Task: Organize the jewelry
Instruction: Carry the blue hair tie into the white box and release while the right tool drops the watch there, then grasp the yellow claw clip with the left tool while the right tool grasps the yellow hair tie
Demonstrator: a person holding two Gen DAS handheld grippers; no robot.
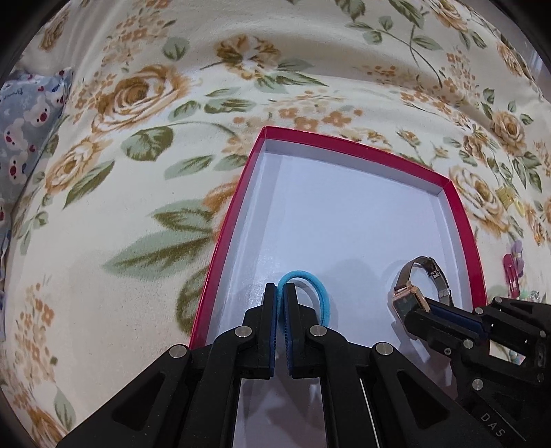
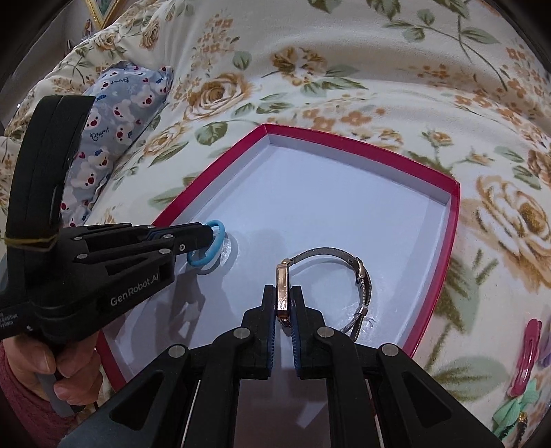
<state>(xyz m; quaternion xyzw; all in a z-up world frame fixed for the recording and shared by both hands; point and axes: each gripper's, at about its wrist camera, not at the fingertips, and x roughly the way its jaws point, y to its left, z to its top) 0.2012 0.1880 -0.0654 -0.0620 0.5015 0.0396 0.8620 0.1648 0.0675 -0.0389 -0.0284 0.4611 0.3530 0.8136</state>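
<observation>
A cream blanket (image 1: 103, 275) printed with tan roses and green leaves is covering the whole soft surface, rising in gentle folds toward the back, and a blue pillow (image 2: 113, 138) patterned with little bears is lying against it at the far left. A corner of a gilt frame (image 2: 103, 10) is showing at the upper left of the right wrist view. A shallow red box (image 1: 241, 193) with a pale white inside is sitting open on the blanket. The left gripper (image 1: 280, 293) is reaching down into the near left part of the box, its jaws pressed together on a blue hair tie (image 1: 310, 286), whose loop is curling out to the right of the fingers just above the box floor. The right gripper (image 2: 285, 296) is hanging over the near right part of the box, its jaws pinching the rose-gold case of a wristwatch (image 2: 344, 275), with the mesh band arching away and its far end touching or nearly touching the white floor. A person's hand (image 2: 62, 372) in a dark red sleeve is gripping the left gripper's handle. To the right of the box, a pink hair clip (image 2: 527, 358) is lying on the blanket, with a mint green piece (image 2: 516, 406) just beside it.
</observation>
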